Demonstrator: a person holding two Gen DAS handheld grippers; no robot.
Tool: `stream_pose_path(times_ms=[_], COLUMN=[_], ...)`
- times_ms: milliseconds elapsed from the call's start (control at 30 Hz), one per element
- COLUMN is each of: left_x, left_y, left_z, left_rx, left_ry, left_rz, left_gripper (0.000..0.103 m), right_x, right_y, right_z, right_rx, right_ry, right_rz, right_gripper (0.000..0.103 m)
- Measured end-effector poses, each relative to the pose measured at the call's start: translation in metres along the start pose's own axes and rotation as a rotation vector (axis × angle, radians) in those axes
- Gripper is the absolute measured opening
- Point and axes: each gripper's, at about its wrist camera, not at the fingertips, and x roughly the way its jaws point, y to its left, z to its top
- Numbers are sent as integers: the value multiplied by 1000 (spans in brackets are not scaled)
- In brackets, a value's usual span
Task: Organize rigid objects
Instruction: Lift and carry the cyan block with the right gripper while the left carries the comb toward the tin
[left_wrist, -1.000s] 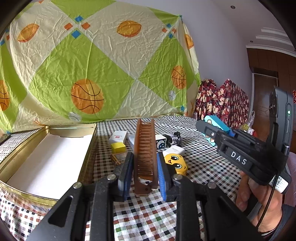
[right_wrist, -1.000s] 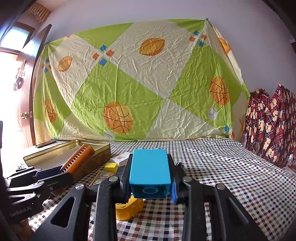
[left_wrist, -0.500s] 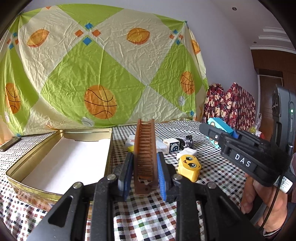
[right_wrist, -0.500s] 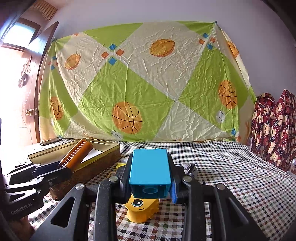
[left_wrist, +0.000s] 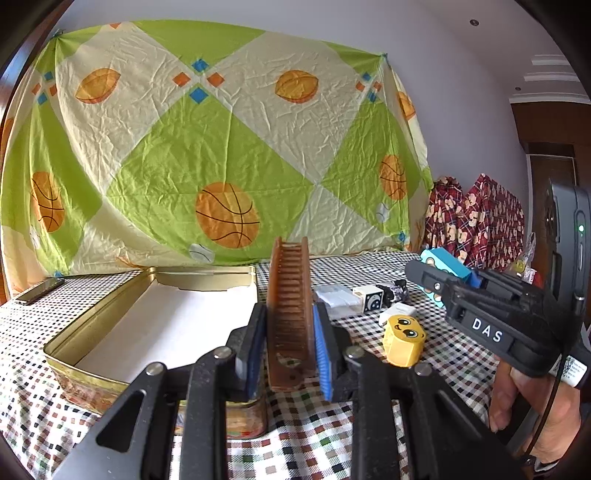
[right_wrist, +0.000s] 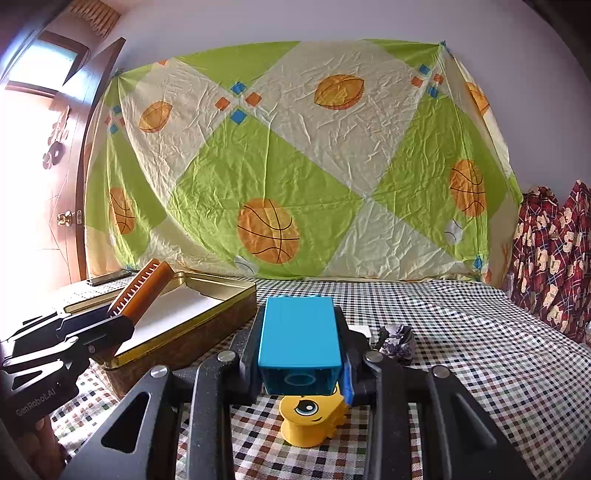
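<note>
Two hand-held grippers carried small hard goods toward a gold tin (left_wrist: 110, 325) on a checked tablecloth (right_wrist: 480, 350); the left gripper (left_wrist: 290, 343) was clenched on a brown comb (left_wrist: 290, 295), its blue pads pressed against the comb's flat sides near the lower end so that the toothed length stood out ahead, just beside the tin's near right corner, seemingly to be lowered lengthwise into the shallow box; the right gripper (right_wrist: 301, 354) was clamped on a blue block (right_wrist: 299, 332), held by its two long sides with a round hollow facing the camera, above a yellow toy (right_wrist: 314, 417) with a painted cartoon eye. The comb looked like stiff, slightly translucent plastic with close ribbed teeth; the block was smooth, glossy and square-edged; the tin was thin rolled-rim metal, pale and apparently empty within, its patterned outer wall worn. Still loose on the cloth, well apart from the tin, lay a white cube (left_wrist: 371, 299) and a dark crinkled lump (right_wrist: 397, 341); a creased basketball-print sheet (right_wrist: 295, 166) hung behind.
</note>
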Motion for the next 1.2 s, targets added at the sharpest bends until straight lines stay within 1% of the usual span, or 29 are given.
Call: stream_pose_path(times_ms=[400,633,767,867,1200], left_x=[-4,-5,-5,-5,-8], left_y=[31,39,43,47,60], left_z=[-2,-1,0,1,3], left_rx=[-68,-85,-93,-102,-129], left_ry=[8,15,22,26,36], left_rz=[43,51,58,67,90], left_gripper=[23,23,23,23,23], right_x=[9,14,17,18,24], right_y=[34,44,51,55,77], right_z=[2,2,2,2,3], right_rx=[-60,-65,-79,-71,-103], right_ry=[28,46,61,67,88], right_rz=[54,77,74,89,128], right_gripper=[34,34,34,34,34])
